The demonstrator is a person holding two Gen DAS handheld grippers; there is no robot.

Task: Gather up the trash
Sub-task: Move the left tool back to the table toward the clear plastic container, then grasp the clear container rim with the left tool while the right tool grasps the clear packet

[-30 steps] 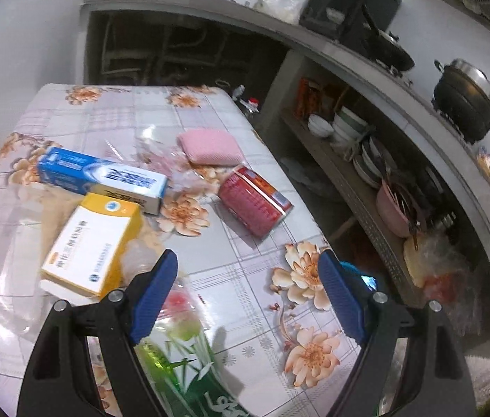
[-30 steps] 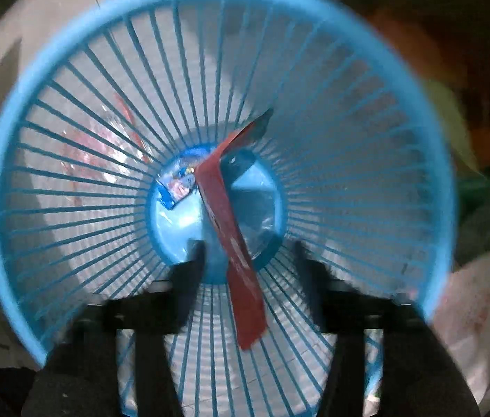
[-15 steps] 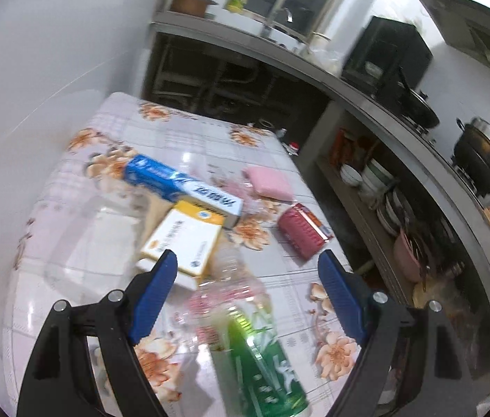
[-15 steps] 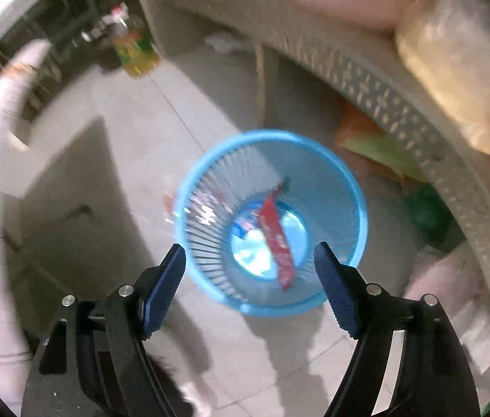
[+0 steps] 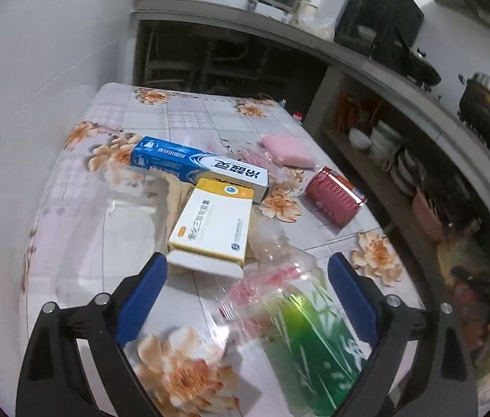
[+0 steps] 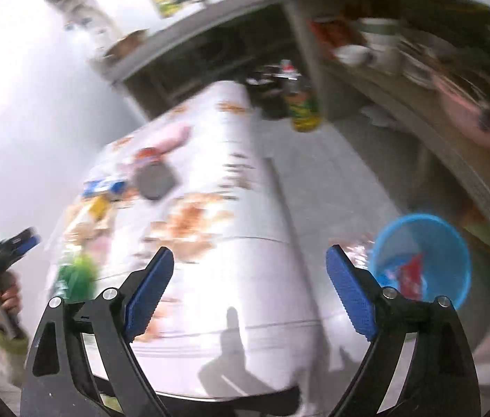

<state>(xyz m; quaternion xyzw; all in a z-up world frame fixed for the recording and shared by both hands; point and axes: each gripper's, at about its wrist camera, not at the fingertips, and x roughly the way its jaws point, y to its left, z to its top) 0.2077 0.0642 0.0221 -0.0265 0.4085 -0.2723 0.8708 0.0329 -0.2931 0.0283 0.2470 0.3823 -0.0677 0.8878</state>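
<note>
Left wrist view: the left gripper (image 5: 246, 299) hangs over a table (image 5: 81, 250) covered in a floral cloth. Its jaws have just been opening and stand wide apart, gripping nothing; a clear plastic bottle with a green label (image 5: 300, 326) lies on the cloth below and between the blue pads (image 5: 142, 293), with no visible contact. Just beyond the left pad lies a yellow-and-white box (image 5: 212, 229), its far end touching a blue-and-white toothpaste box (image 5: 199, 165) that lies across the table. Crumpled clear wrap (image 5: 272, 241) sits between the yellow-and-white box and the bottle. Further right, apart from the boxes, a red can (image 5: 333, 199) lies on its side, and a pink pack (image 5: 288, 151) rests near the far right edge. A counter (image 5: 349, 57) with a black pot (image 5: 488, 111) runs along the right wall, with dishes on the shelf beneath.

Right wrist view (motion-blurred): the right gripper (image 6: 250, 290) is above the near end of the same table (image 6: 231, 278). Its jaws have likewise just been opening; they are spread wide with nothing between them. The blue bin (image 6: 422, 260) stands on the floor to the right of the table, well apart from the items still on the cloth, and holds a red wrapper (image 6: 411, 274) and other scraps. At the left edge a hand (image 6: 3, 297) holds the other gripper (image 6: 5, 243) above the green bottle (image 6: 78, 274). A yellow-green bottle (image 6: 302, 111) stands on the floor beyond the table's far end.
</note>
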